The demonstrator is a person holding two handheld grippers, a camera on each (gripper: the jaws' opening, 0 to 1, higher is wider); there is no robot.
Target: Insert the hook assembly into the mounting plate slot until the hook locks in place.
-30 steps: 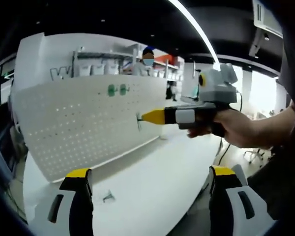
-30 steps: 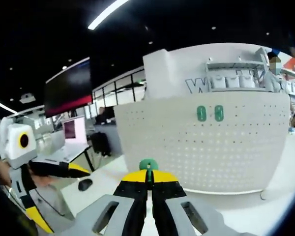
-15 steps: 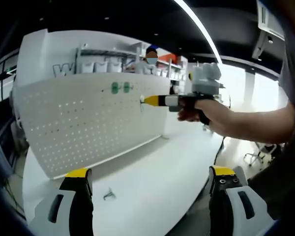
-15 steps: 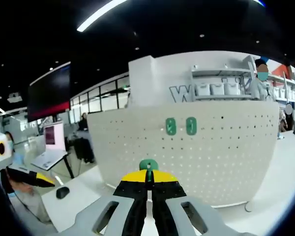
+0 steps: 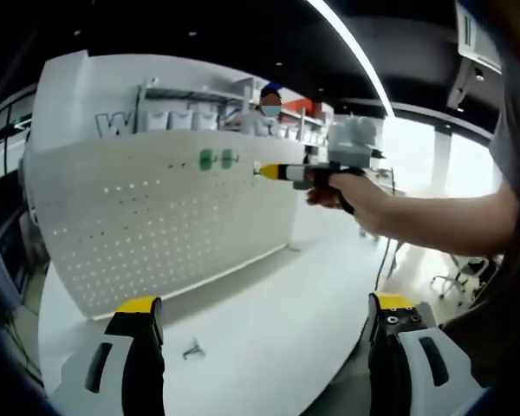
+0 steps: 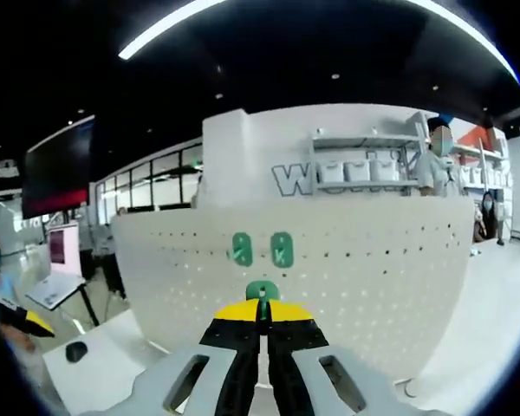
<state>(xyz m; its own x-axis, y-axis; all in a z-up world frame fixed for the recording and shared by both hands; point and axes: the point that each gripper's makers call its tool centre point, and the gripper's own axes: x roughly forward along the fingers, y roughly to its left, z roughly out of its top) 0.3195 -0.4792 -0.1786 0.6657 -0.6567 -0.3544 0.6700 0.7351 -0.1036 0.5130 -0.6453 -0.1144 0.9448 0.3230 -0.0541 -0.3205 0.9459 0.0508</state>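
Green hook (image 6: pixel 262 290) pinched in the shut jaws of the right gripper (image 6: pixel 262 314), held up short of the white pegboard (image 6: pixel 373 260), just below two green hooks (image 6: pixel 261 249) already mounted in its top rows. Step in hand, by my reading: approach to the plate. Next calls for lining the hook with a free slot beside that pair and pressing in. Left gripper (image 5: pixel 264 312) hangs low over the counter (image 5: pixel 269 329), jaws wide, empty.
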